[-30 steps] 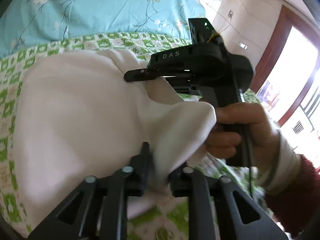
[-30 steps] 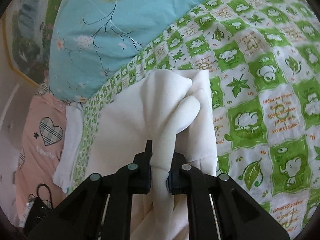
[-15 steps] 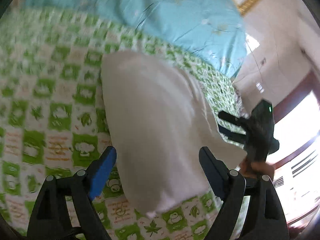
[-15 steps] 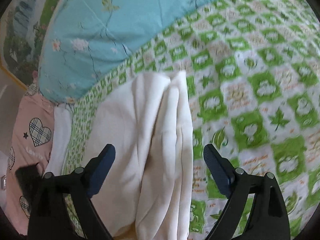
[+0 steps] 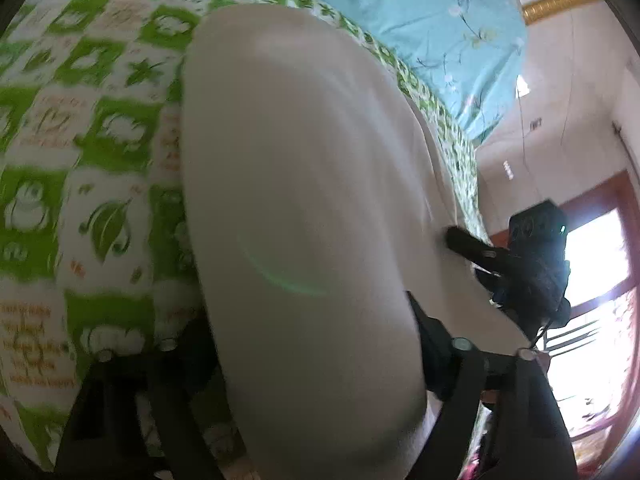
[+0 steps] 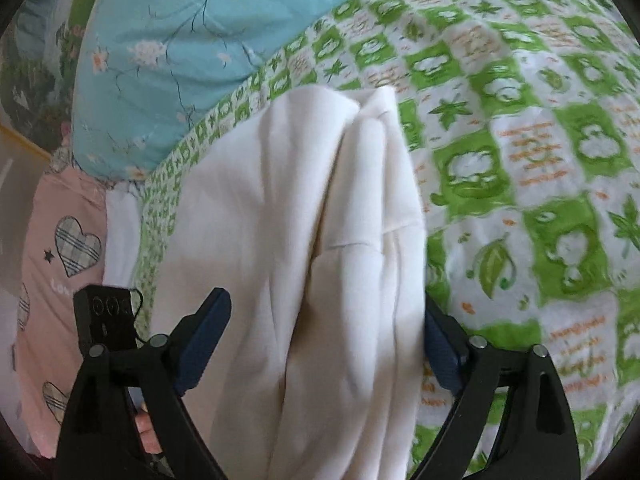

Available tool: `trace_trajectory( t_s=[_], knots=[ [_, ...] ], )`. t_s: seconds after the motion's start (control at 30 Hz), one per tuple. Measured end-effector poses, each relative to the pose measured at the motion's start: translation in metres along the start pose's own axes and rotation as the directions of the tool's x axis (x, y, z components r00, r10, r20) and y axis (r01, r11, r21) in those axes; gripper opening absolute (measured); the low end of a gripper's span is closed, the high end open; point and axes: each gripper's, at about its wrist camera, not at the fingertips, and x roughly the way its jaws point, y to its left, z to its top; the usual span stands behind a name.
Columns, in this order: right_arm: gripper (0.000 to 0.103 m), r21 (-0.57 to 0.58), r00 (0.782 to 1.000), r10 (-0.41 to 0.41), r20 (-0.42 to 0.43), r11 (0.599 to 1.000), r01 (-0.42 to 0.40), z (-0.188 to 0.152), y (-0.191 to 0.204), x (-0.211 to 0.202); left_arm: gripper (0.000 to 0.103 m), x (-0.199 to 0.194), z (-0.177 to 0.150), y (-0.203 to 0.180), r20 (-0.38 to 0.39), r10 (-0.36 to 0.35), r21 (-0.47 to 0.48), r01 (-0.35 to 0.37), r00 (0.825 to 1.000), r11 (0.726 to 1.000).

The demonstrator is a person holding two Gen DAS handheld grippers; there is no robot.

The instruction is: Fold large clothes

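A cream-white folded garment (image 5: pixel 304 184) lies on the green-and-white patterned bed sheet (image 5: pixel 80 128). In the right wrist view the garment (image 6: pixel 304 240) shows long folds running away from me. My left gripper (image 5: pixel 316 360) is open, its jaws spread either side of the near end of the garment. My right gripper (image 6: pixel 324 344) is open too, straddling the garment's other end with nothing between the blue pads (image 6: pixel 204 336). The right gripper's body (image 5: pixel 532 264) shows at the garment's far edge in the left wrist view.
A light blue floral quilt (image 6: pixel 188 52) lies along the head of the bed. A pink cloth with heart prints (image 6: pixel 60 248) hangs at the bed's left side. A window with a red frame (image 5: pixel 592 280) is on the right.
Both grippers let go of the garment and opened wide. They pulled back, and the garment now lies flat on the sheet between the jaws.
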Motion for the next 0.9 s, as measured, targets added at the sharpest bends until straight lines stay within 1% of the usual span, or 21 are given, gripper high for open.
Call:
trace_trajectory(
  t_s=[0.03, 0.07, 0.13, 0.17, 0.2, 0.27, 0.3, 0.33, 0.4, 0.5, 0.53, 0.67, 0.7, 0.77, 0.83, 0.9],
  knots=[
    [0.050, 0.002, 1.000, 0.000, -0.026, 1.000, 0.000, 0.000, 0.001, 0.006, 0.069, 0.001, 0.001, -0.003, 0.005, 0.012, 0.017, -0.012, 1.000, 1.000],
    [0.044, 0.013, 0.999, 0.006, -0.034, 1.000, -0.006, 0.000, 0.001, 0.010, 0.066, 0.001, 0.002, -0.005, 0.013, 0.025, 0.028, -0.026, 1.000, 0.999],
    [0.033, 0.002, 1.000, 0.009, -0.026, 1.000, -0.009, 0.000, 0.008, 0.010, 0.053, -0.005, -0.001, -0.012, 0.047, 0.041, 0.055, -0.043, 0.998, 0.998],
    [0.030, -0.006, 1.000, 0.007, -0.015, 1.000, -0.007, -0.001, 0.013, 0.007, 0.051, -0.009, -0.003, -0.015, 0.062, 0.044, 0.067, -0.048, 0.997, 0.997],
    [0.028, -0.013, 1.000, 0.011, -0.006, 1.000, -0.011, -0.002, 0.018, 0.004, 0.048, -0.017, -0.006, -0.018, 0.079, 0.046, 0.075, -0.052, 0.996, 0.996],
    [0.025, -0.018, 0.999, 0.054, 0.008, 0.998, -0.053, -0.006, 0.031, -0.002, 0.047, -0.036, -0.012, -0.023, 0.111, 0.055, 0.081, -0.064, 0.992, 0.995],
    [0.024, -0.027, 0.996, 0.085, 0.008, 0.996, -0.085, -0.010, 0.041, -0.003, 0.047, -0.049, -0.016, -0.024, 0.127, 0.062, 0.084, -0.073, 0.990, 0.994],
    [0.024, -0.039, 0.995, 0.100, 0.005, 0.994, -0.100, -0.013, 0.048, -0.001, 0.047, -0.065, -0.021, -0.024, 0.146, 0.068, 0.092, -0.082, 0.987, 0.992],
    [0.024, -0.067, 0.990, 0.139, -0.011, 0.988, -0.139, -0.022, 0.069, 0.007, 0.047, -0.095, -0.032, -0.021, 0.177, 0.103, 0.108, -0.123, 0.979, 0.987],
    [0.024, -0.104, 0.974, 0.221, -0.049, 0.969, -0.225, -0.036, 0.105, 0.032, 0.047, -0.145, -0.051, -0.006, 0.221, 0.178, 0.108, -0.206, 0.959, 0.973],
    [0.024, -0.115, 0.965, 0.251, -0.069, 0.959, -0.258, -0.043, 0.121, 0.045, 0.047, -0.157, -0.055, 0.000, 0.227, 0.195, 0.098, -0.221, 0.954, 0.970],
    [0.024, -0.131, 0.940, 0.315, -0.128, 0.934, -0.331, -0.061, 0.158, 0.081, 0.047, -0.197, -0.071, 0.028, 0.255, 0.257, 0.048, -0.277, 0.932, 0.960],
    [0.024, -0.132, 0.936, 0.324, -0.141, 0.930, -0.342, -0.063, 0.165, 0.088, 0.048, -0.205, -0.076, 0.037, 0.261, 0.267, 0.029, -0.284, 0.928, 0.958],
    [0.024, -0.138, 0.931, 0.324, -0.167, 0.928, -0.347, -0.068, 0.177, 0.103, 0.048, -0.214, -0.084, 0.056, 0.258, 0.276, -0.006, -0.284, 0.926, 0.959],
    [0.024, -0.140, 0.936, 0.295, -0.190, 0.936, -0.323, -0.075, 0.183, 0.116, 0.049, -0.207, -0.088, 0.076, 0.239, 0.290, -0.042, -0.288, 0.927, 0.957],
    [0.025, -0.143, 0.947, 0.256, -0.195, 0.947, -0.286, -0.080, 0.183, 0.124, 0.052, -0.197, -0.092, 0.087, 0.222, 0.321, -0.057, -0.316, 0.921, 0.947]
  ],
)
